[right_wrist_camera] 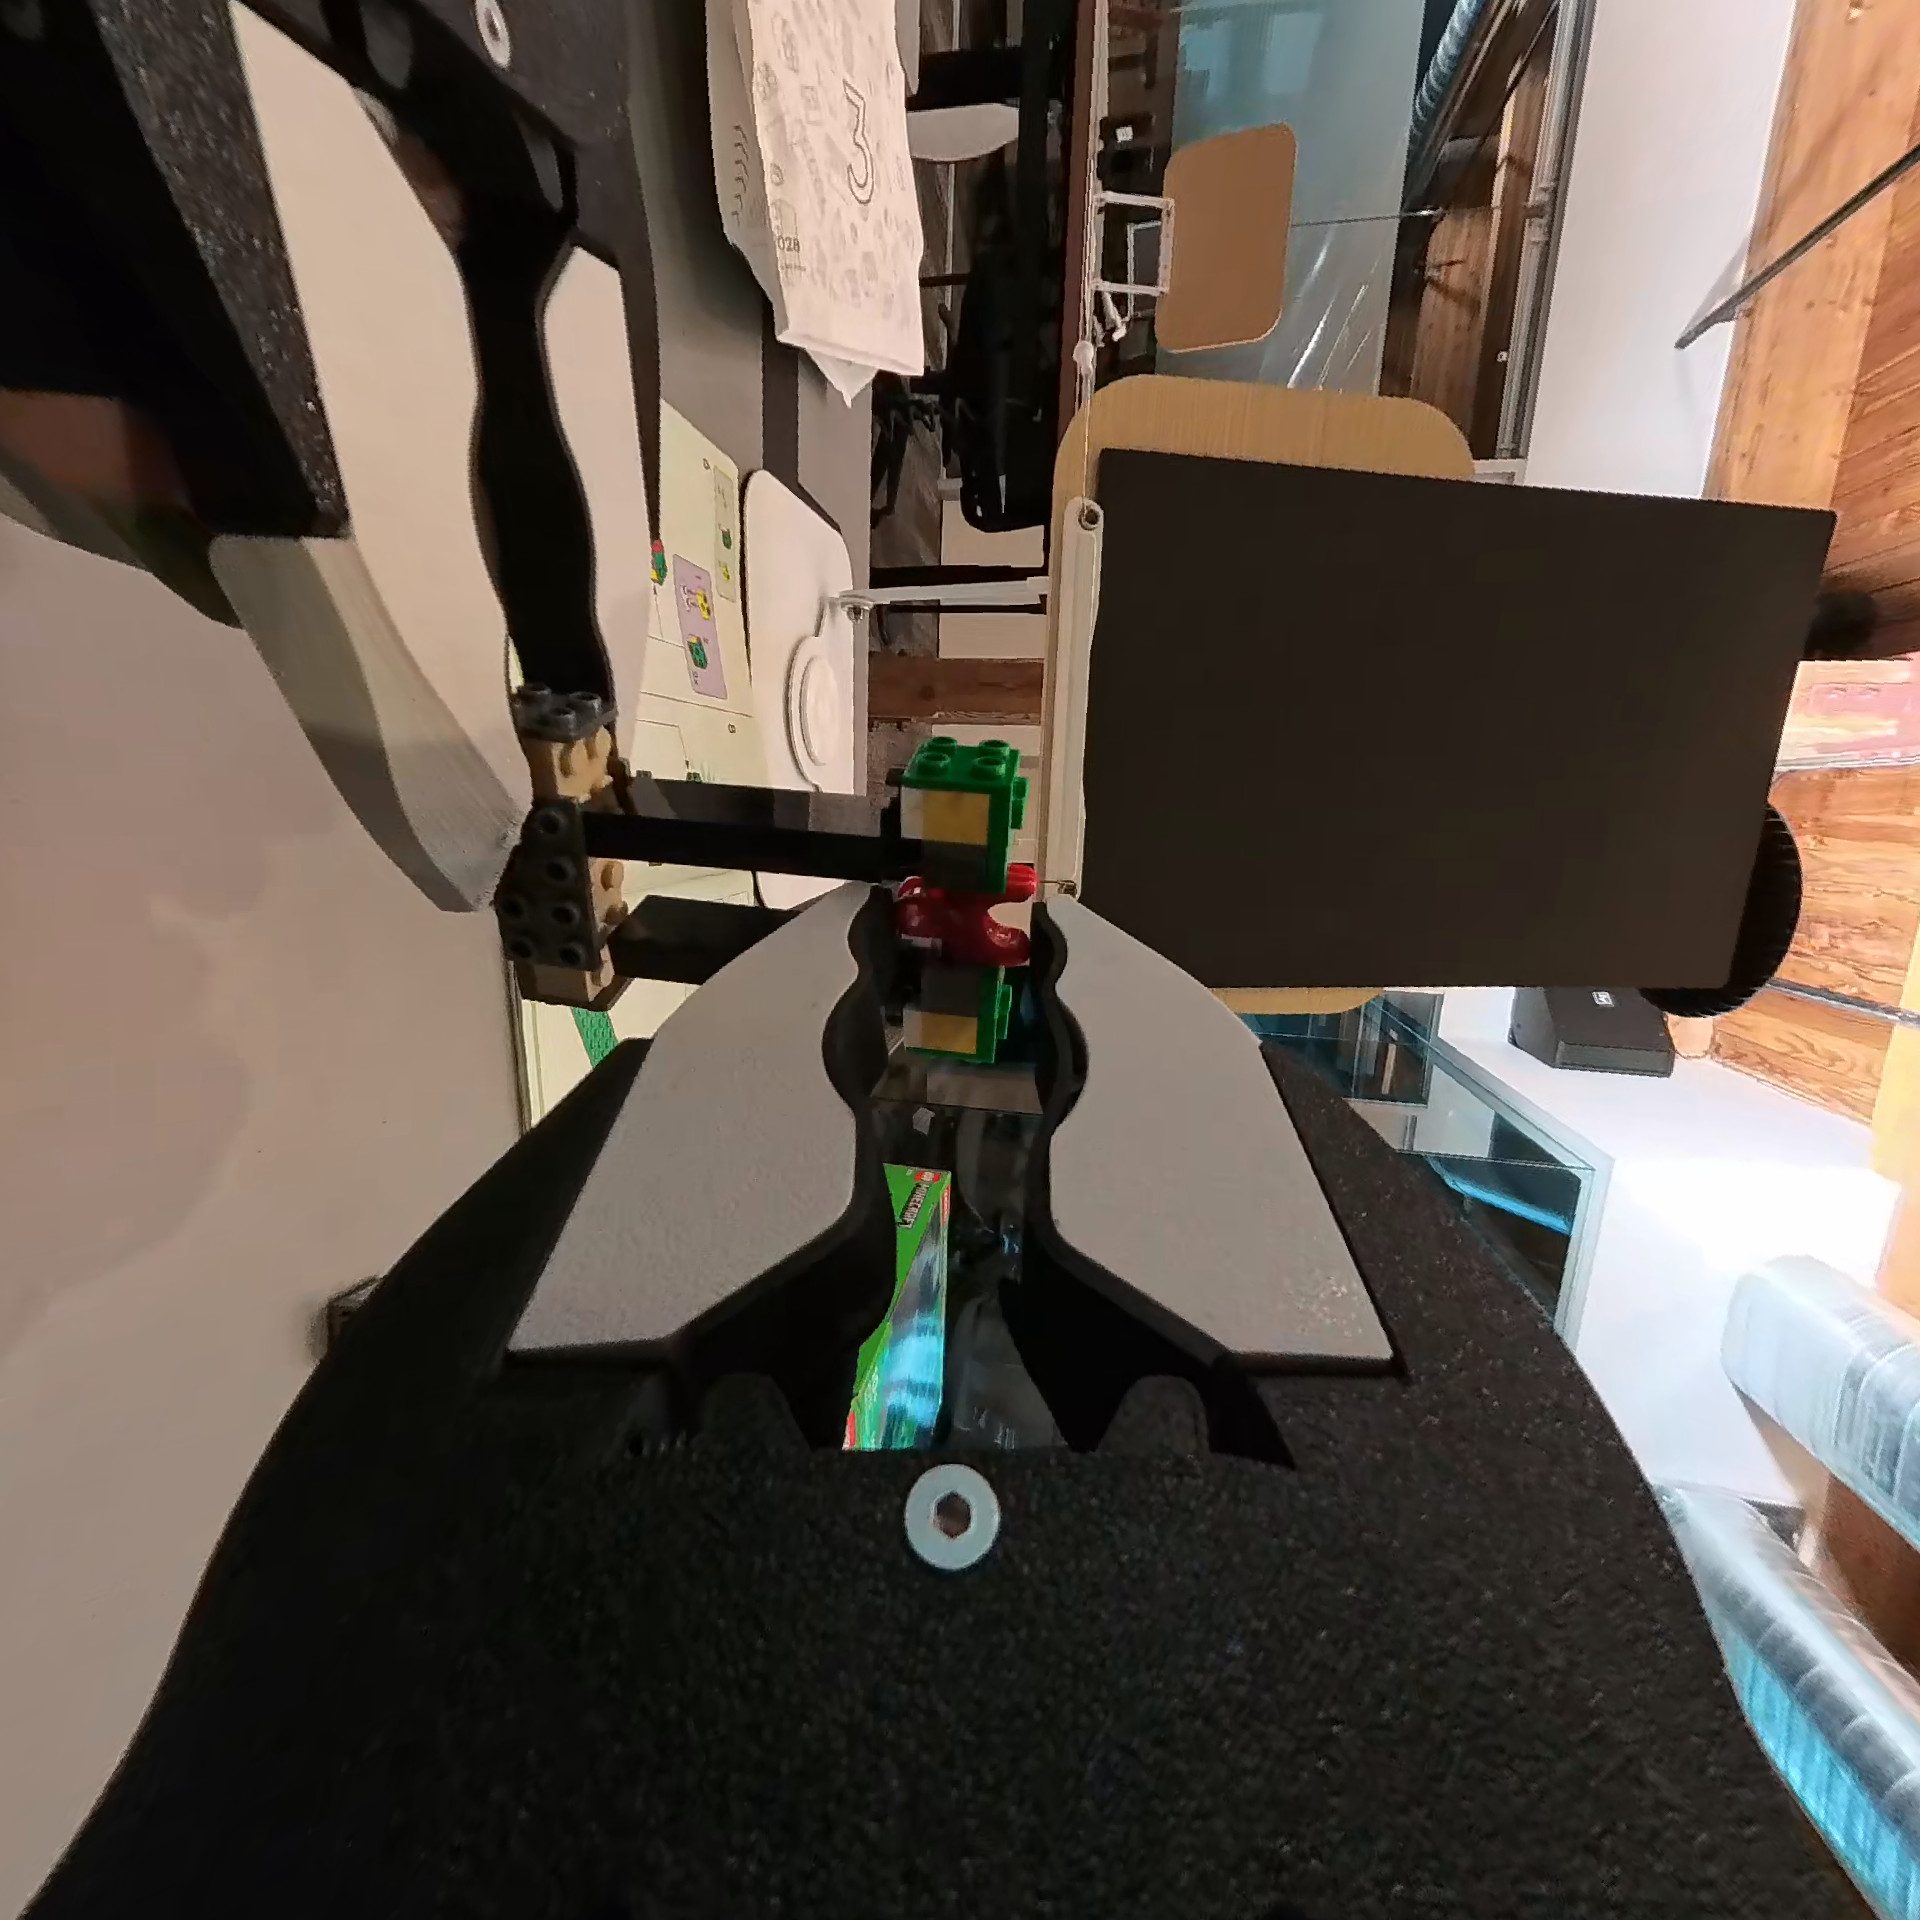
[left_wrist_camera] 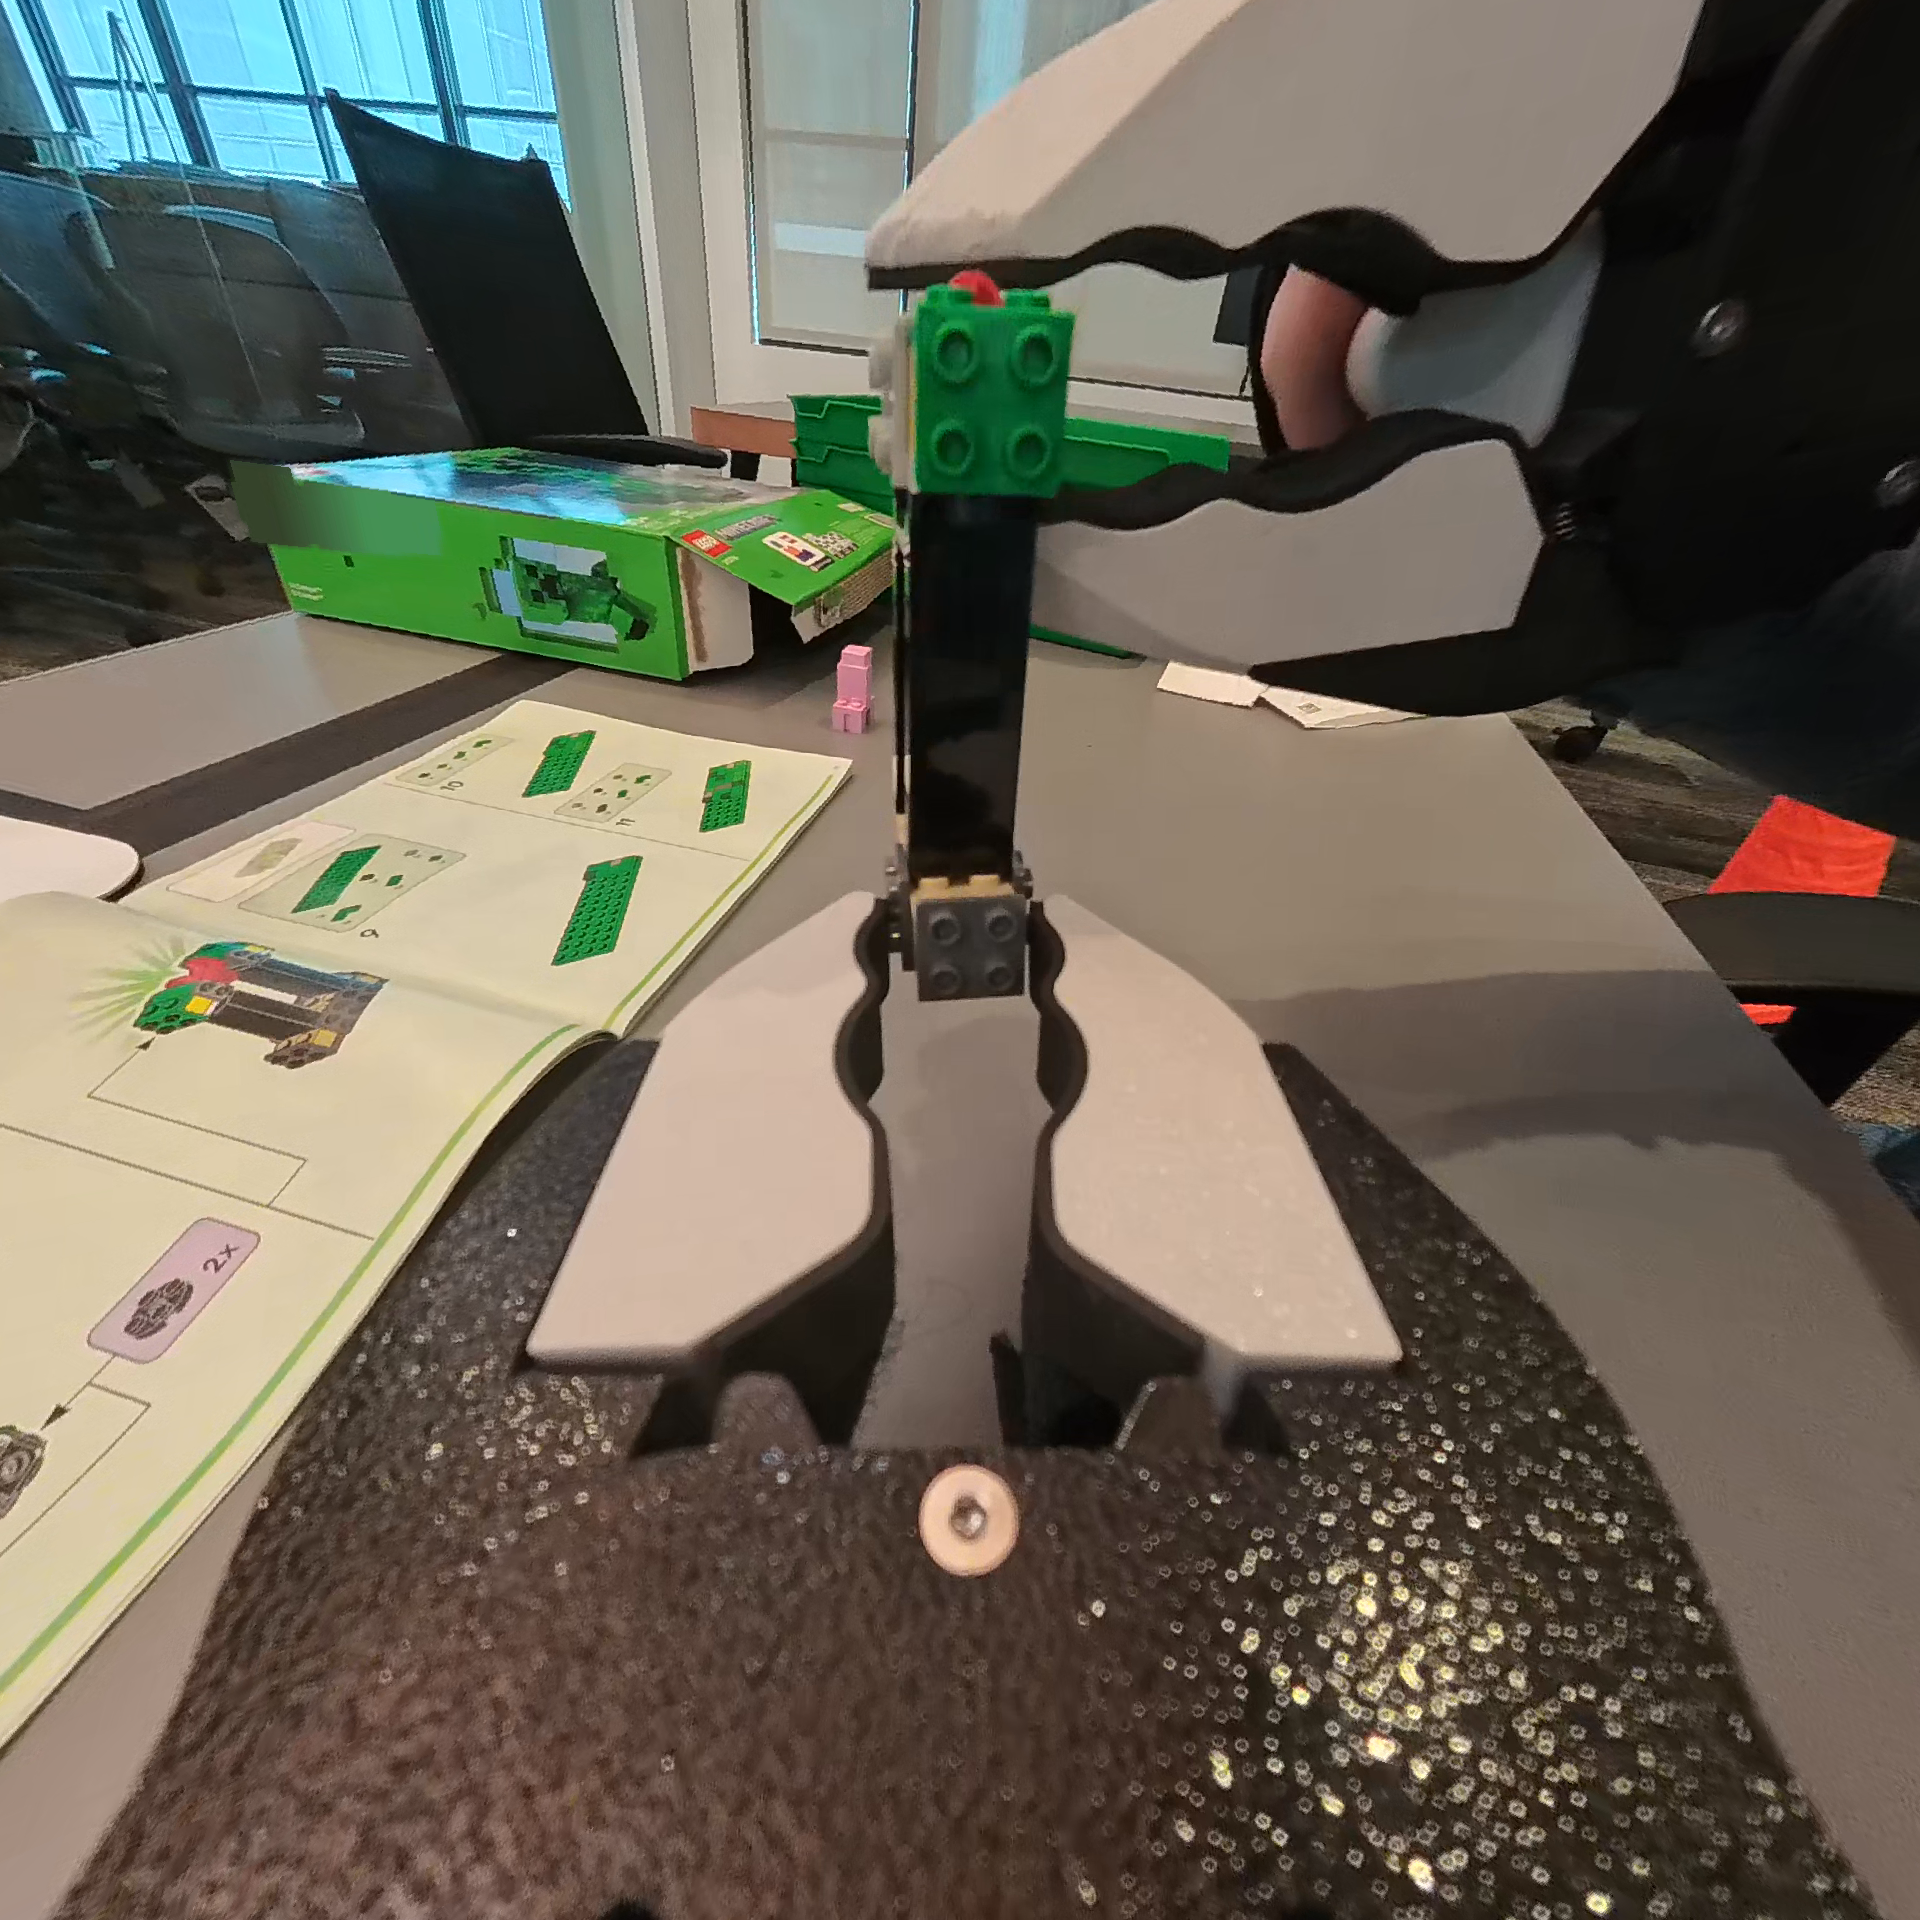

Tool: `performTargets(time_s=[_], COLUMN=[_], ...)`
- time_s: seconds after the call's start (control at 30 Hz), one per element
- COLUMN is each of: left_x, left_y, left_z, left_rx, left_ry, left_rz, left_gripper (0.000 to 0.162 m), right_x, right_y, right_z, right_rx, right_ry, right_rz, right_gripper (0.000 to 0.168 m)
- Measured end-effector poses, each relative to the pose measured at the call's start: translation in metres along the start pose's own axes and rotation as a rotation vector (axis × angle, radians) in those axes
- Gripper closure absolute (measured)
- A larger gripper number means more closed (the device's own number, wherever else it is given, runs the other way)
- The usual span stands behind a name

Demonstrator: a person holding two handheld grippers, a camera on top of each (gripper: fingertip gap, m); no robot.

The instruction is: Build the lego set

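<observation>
A lego assembly is held in the air between both grippers. It has long black beams (left_wrist_camera: 961, 675), a green studded block (left_wrist_camera: 987, 390) with a red piece at one end, and a dark grey brick (left_wrist_camera: 966, 951) with tan bricks at the other. My left gripper (left_wrist_camera: 961, 935) is shut on the dark grey end. My right gripper (left_wrist_camera: 977, 384) comes in from the upper right and is shut on the green end. In the right wrist view, my right gripper (right_wrist_camera: 961, 935) clamps the red piece (right_wrist_camera: 961, 925) and green blocks (right_wrist_camera: 961, 790). The left gripper (right_wrist_camera: 540, 769) holds the far end.
An open instruction booklet (left_wrist_camera: 312, 1039) lies on the grey table (left_wrist_camera: 1351, 883) at left. A green lego box (left_wrist_camera: 499, 561), a small pink figure (left_wrist_camera: 852, 691), green trays (left_wrist_camera: 831, 447) and paper slips (left_wrist_camera: 1278, 696) sit farther back. A black office chair (left_wrist_camera: 468, 270) stands behind the table. The grippers' ends are close to 8 cm from one another.
</observation>
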State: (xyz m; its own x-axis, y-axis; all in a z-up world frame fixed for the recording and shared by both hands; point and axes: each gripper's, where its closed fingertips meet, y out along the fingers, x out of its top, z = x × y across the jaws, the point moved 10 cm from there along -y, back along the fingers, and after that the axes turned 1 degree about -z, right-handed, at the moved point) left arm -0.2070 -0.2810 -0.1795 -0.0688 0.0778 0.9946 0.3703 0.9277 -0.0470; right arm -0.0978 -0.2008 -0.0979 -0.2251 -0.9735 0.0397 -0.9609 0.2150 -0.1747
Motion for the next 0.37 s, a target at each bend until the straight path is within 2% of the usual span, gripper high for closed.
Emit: performTargets(time_s=[0.2, 0.37], left_x=[-0.001, -0.003], left_y=[0.002, 0.007], left_z=[0.0, -0.001], left_rx=[-0.002, 0.008], left_ry=[0.002, 0.003], left_rz=[0.019, 0.096], left_gripper=[0.137, 0.137], right_x=[-0.004, -0.01], right_y=[0.0, 0.0], right_z=[0.003, 0.013], right_rx=[0.003, -0.01], right_ry=[0.033, 0.057], right_rz=[-0.001, 0.013], right_gripper=[0.144, 0.144])
